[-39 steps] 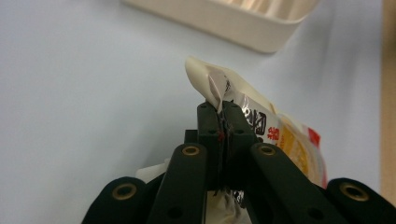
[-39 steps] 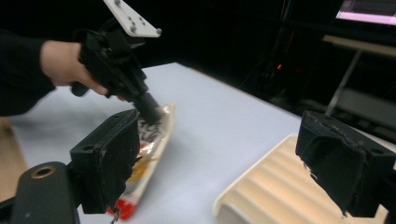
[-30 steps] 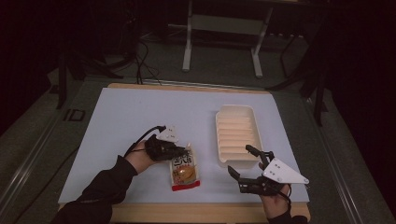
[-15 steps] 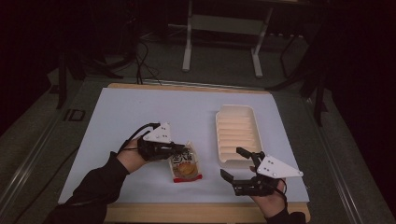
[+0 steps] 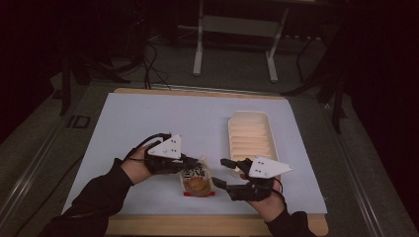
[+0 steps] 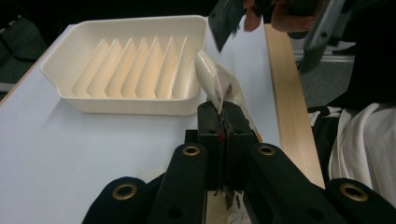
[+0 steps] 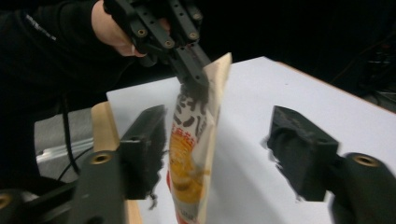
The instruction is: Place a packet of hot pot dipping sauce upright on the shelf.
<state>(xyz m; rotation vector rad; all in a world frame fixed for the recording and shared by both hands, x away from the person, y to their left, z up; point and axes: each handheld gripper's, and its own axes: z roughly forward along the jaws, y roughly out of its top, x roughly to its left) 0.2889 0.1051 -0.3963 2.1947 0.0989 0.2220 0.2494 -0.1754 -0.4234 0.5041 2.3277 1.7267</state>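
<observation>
Snack packet (image 5: 196, 178) stood on desk (image 5: 123, 128) near front edge, top edge clenched in left tool (image 5: 190, 161); right tool (image 5: 222, 173) spread wide beside it. Prob mid-handover/tear; next: right must close on packet w/o crushing

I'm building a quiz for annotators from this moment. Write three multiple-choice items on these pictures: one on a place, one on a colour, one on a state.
1. Where is the ridged plastic tray?
A. On the white table top, beyond the right gripper
B. Under the left gripper
C. On the floor

2. What colour is the tray?
A. Blue
B. Cream
C. Black

3. How is the printed snack packet held?
A. Lying untouched
B. Clamped by both grippers
C. Pinched at its top edge by the left gripper, with the right gripper open around it

Answers: 1 A, the high view shows it on the table past the right gripper. 2 B, it looks cream in the left gripper view. 3 C, the left jaws are shut on the packet; the right jaws stand apart on either side of it.
</observation>
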